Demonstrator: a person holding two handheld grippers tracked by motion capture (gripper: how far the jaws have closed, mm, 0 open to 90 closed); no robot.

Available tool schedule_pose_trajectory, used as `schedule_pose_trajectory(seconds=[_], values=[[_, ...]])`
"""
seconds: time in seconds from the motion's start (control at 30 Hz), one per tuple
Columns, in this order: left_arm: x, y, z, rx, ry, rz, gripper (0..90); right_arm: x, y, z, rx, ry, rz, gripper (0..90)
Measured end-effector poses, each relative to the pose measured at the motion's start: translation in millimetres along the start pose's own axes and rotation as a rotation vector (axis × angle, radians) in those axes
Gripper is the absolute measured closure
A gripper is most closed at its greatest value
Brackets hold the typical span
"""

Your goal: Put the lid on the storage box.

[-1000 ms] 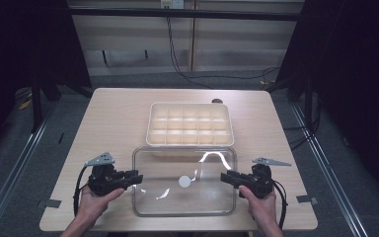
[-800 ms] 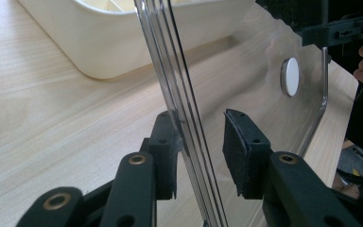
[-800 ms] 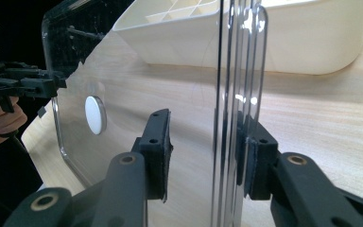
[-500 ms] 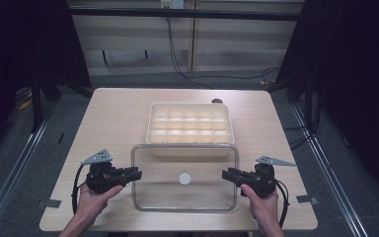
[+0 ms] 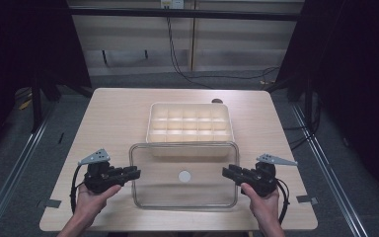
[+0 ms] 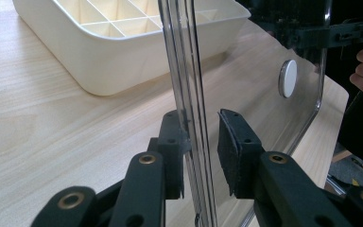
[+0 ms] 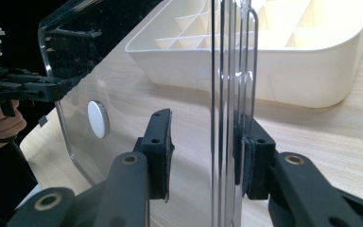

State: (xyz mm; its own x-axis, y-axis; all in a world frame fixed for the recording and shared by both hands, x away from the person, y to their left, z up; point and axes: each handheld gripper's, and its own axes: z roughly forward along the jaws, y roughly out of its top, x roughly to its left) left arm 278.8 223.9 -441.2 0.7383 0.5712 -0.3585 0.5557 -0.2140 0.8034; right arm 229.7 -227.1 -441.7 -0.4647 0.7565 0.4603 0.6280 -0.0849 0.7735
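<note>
A clear rectangular lid [image 5: 163,168] with a white knob [image 5: 184,176] hangs level just above the table, its far edge over the front of a cream compartment tray [image 5: 150,133]. My left gripper [image 5: 134,173] holds the lid's left rim [image 6: 184,71]. Its jaws have just been closing on that rim, the lower pad touching it and the upper pad [image 6: 227,142] right against it. My right gripper [image 5: 227,172] straddles the right rim [image 7: 236,94]. There the rim rests on the lower pad [image 7: 250,161], and the upper pad [image 7: 163,151] stands clearly apart.
The tray's compartments [image 6: 99,23] look empty. It sits mid-table, just beyond the lid. The wooden table [image 5: 113,113] is bare to the left and right of it. Black frame rails and cables lie on the floor beyond the far edge.
The bright glare on the lid's far part has gone and the lid now looks flatter. Both hands have stayed at the lid's sides.
</note>
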Motion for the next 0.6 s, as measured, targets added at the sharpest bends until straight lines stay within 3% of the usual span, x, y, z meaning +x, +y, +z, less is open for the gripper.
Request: schedule_pose_trajectory(seconds=[0.2,0.53,0.6], values=[[-3.5,8.4,0.5,-0.016,0.003,0.009,72.1,-1.7,3.6,-3.9,-0.016,0.002,0.009,62.1],[-0.7,17.3,7.5,-0.025,-0.004,-0.033,72.1,-9.7,11.2,-2.5,-0.026,-0.009,0.048,61.7],[-0.2,18.8,8.2,-0.022,0.004,-0.026,72.0,-10.3,13.2,-2.3,-0.03,-0.005,0.056,61.8]])
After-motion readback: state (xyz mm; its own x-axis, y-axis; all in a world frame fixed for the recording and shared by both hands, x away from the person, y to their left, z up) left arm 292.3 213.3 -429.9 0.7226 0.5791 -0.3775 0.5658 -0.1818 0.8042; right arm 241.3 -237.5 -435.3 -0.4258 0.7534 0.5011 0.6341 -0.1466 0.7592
